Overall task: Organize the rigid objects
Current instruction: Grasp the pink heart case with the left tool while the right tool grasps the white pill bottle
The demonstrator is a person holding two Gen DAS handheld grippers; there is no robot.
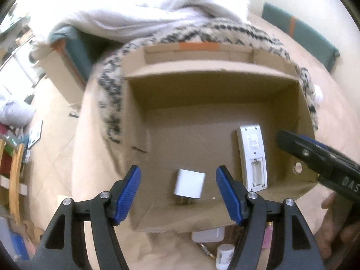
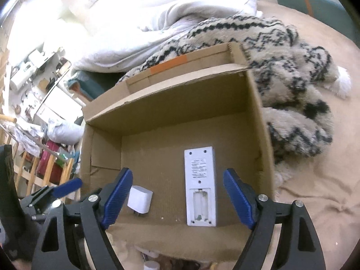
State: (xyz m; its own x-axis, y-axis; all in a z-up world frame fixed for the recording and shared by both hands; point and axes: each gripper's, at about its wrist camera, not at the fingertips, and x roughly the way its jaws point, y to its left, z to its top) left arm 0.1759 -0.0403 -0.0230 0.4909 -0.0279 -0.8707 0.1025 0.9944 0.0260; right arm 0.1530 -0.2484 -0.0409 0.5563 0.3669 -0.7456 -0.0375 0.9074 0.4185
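Both grippers hang over an open cardboard box (image 1: pixel 216 90) that sits on a bed w/ a tan sheet, and both are empty. The left gripper (image 1: pixel 178 193) has its fingers spread wide at the bottom centre of its own view, framing a white plug-in charger (image 1: pixel 190 186) that lies on the box floor, prongs toward the near wall; nothing between the pads. The right gripper (image 2: pixel 177 196) is likewise spread apart, bottom centre of its view, w/ a white remote (image 2: pixel 201 186) lying face-down between and beyond its fingers (battery cover off, the compartment bare).

So two rigid items are already in the box: charger lower left of the floor, remote to its right, lengthwise, apart from each other. Most of the floor is bare cardboard.

What's left, I'd judge: in the left view, below the near box wall at bottom centre, a small white bottle (image 1: pixel 225 255) and a pale flat item (image 1: pixel 208 235) sit outside the box, plus bits too blurred to name. Those probably go in next. A zigzag-patterned blanket (image 2: pixel 292 67) bunches against the far and right sides of the box, white duvet behind it.
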